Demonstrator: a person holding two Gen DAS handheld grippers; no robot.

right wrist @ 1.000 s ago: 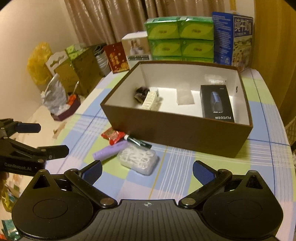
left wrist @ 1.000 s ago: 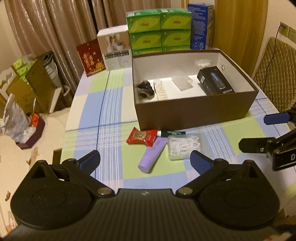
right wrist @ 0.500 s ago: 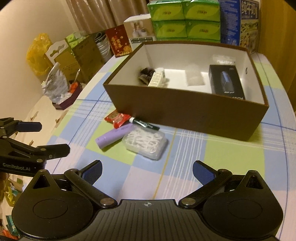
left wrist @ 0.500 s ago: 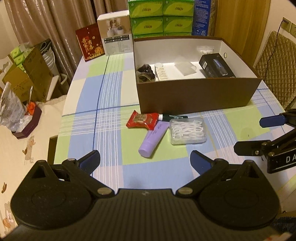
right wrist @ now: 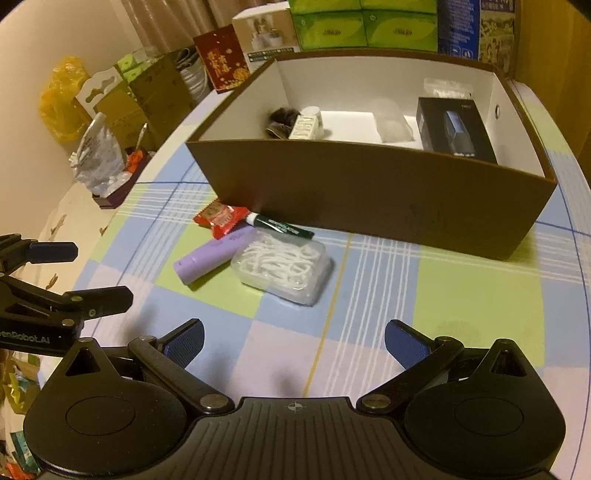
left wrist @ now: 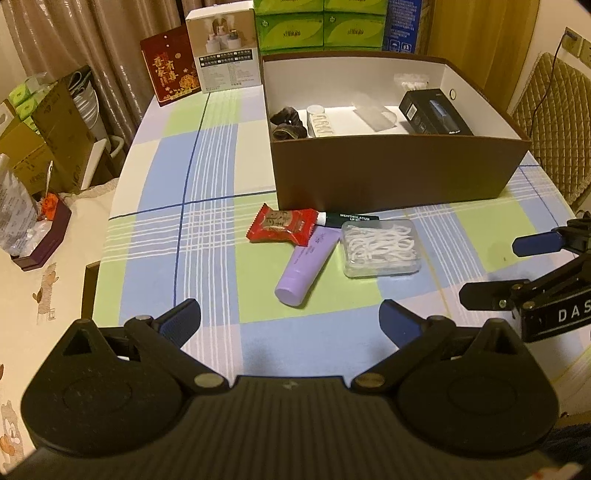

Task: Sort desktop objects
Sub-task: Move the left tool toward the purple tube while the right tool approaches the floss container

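Plainly, both the left gripper [left wrist: 288, 317] and the right gripper [right wrist: 293, 338] hover spread and empty near the table's front edge, while the light, stiff, slippery clear case [right wrist: 282, 267] beside the box [right wrist: 369, 184] suits a grip across its short sides.

Home, a lived-in room used for dining or storage. Tabletop [left wrist: 162, 177] has a plaid cloth in blue, green and white. Tan curtains [left wrist: 74, 33] hang behind its far edge. Along that far edge: stacked green tissue packs [left wrist: 321, 26], a red gift box [left wrist: 171, 70] with gold characters, a white product box [left wrist: 225, 48], a blue carton [left wrist: 400, 22]. A quilted chair back [left wrist: 557, 122] stands past the right edge, with a wall socket [left wrist: 576, 40] and cord above it. Past the left edge: cardboard boxes [left wrist: 51, 133], bags [right wrist: 62, 103], clutter on the floor. Warm indoor lamp light.
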